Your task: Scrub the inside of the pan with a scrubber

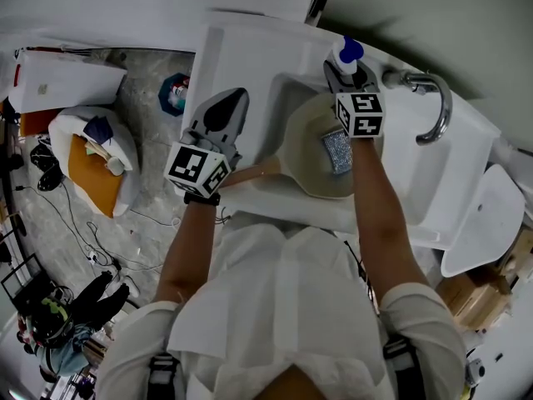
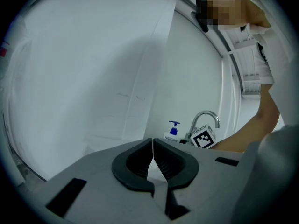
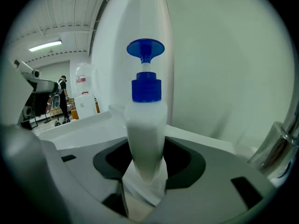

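Note:
A beige pan (image 1: 310,161) lies in the white sink (image 1: 400,207), its wooden handle (image 1: 254,173) sticking out over the front rim to the left. A silvery scrubber (image 1: 337,151) rests inside the pan. My right gripper (image 1: 344,75) reaches over the pan to the sink's back edge. Its jaws (image 3: 147,164) hug a white soap bottle (image 3: 145,125) with a blue pump, and both pads touch its sides. My left gripper (image 1: 223,113) hovers over the counter left of the sink, above the handle. Its jaws (image 2: 153,148) are shut with nothing between them.
A chrome faucet (image 1: 433,107) curves over the sink's right back corner and also shows as a faucet (image 2: 205,118) in the left gripper view. The white counter (image 1: 225,57) flanks the sink. Bags and cables (image 1: 92,161) lie on the floor at left.

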{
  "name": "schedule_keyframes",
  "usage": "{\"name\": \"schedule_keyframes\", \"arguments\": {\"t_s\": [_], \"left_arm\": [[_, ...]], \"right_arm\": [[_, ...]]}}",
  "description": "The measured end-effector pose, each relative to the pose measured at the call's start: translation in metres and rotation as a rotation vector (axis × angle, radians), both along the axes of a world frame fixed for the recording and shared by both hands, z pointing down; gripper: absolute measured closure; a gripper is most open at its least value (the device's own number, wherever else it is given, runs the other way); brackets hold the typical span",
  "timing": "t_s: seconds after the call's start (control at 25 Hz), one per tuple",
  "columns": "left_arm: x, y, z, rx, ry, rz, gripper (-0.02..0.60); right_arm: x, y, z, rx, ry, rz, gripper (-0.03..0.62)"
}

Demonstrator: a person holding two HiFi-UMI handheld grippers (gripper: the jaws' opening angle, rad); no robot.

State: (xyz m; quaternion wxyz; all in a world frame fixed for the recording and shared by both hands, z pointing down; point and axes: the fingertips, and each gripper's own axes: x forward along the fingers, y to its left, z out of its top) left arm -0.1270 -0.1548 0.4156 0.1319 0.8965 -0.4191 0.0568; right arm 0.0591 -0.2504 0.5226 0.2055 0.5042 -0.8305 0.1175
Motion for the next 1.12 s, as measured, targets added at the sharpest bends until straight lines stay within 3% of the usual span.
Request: {"name": "schedule_keyframes", "arguments": {"t_s": [0.28,0.6,1.12], "left_arm": [[0.008,0.002,-0.009,0.019,0.009,0.02,0.563],[0.029,0.011,-0.022,0.05,0.022,0.065,0.563],[0.055,0.049,-0.033,0.059,0.004,0.124,0.563]], "right_arm": [[0.006,0.022,-0.023,-0.06,0.01,-0.01,0.402],[0.019,0.09,-0.044,-0.222,0.031,-0.089,0.402],[0.052,0.215,-0.031,-0.501,0.061,-0.138,0.402]]}}
